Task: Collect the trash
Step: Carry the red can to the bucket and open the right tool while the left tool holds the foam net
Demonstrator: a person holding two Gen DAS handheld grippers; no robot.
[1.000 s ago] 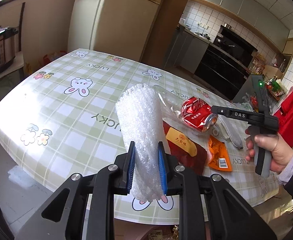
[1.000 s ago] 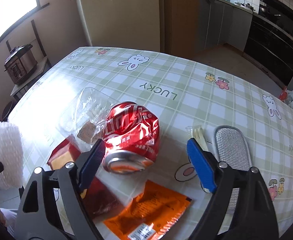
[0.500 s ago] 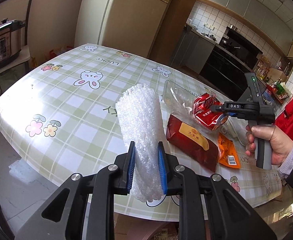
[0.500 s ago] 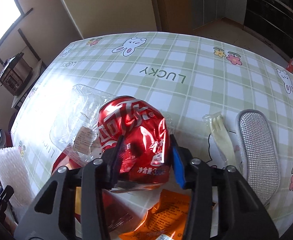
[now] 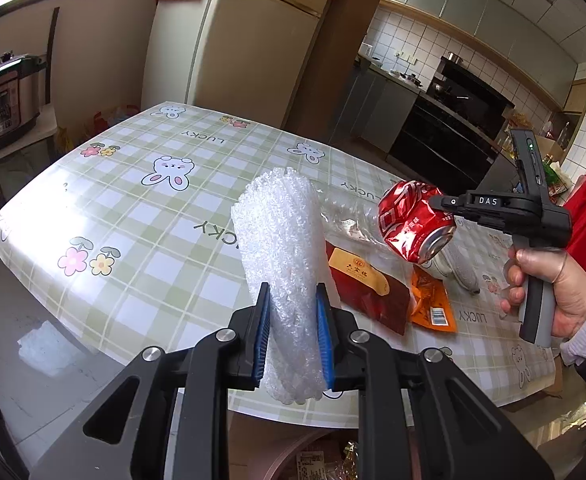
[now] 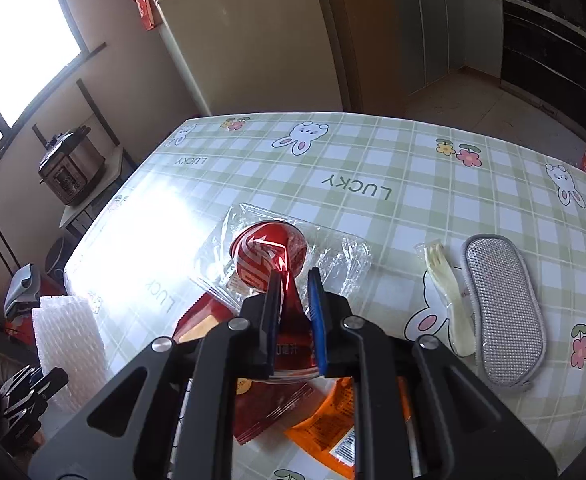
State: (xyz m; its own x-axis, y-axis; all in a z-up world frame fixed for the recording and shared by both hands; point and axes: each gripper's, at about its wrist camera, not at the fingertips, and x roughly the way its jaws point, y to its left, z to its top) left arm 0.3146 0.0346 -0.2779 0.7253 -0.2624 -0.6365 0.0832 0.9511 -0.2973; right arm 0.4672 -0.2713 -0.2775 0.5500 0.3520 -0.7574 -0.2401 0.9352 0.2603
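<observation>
Right gripper (image 6: pixel 295 316) jaws clenched on the crushed red can (image 6: pixel 267 258), squashing it flat between the blue pads; the left wrist view shows the can (image 5: pixel 415 222) lifted clear of the tabletop (image 5: pixel 165 216), open end tilted down toward the person's hand (image 5: pixel 553 288) on the grey handle. Left gripper (image 5: pixel 293 340) jaws clamped around the white foam net sleeve (image 5: pixel 283 256) (roll stands roughly upright, squeezed in at the grip), held in the air over the near edge of the tabletop.

Landmark = the can. Under and behind it lies a clear crumpled plastic wrapper (image 6: pixel 333 254), flat on the tabletop. Below the can, toward the camera, a dark red snack packet (image 5: pixel 367 290) with a yellow label, and just beside that an orange packet (image 5: pixel 433 300) with a barcode, the two touching or overlapping at the edge (cannot tell which). Right of the can in the right wrist view: a pale plastic fork in wrap (image 6: pixel 451 300), and just beside it a grey mesh scrub pad (image 6: pixel 503 308), both lying flat. Far from the can, off the tabletop's left end, a pressure cooker (image 5: pixel 3 100) sits on a side stand. Fridge (image 5: pixel 253 48) stands behind the tabletop.
</observation>
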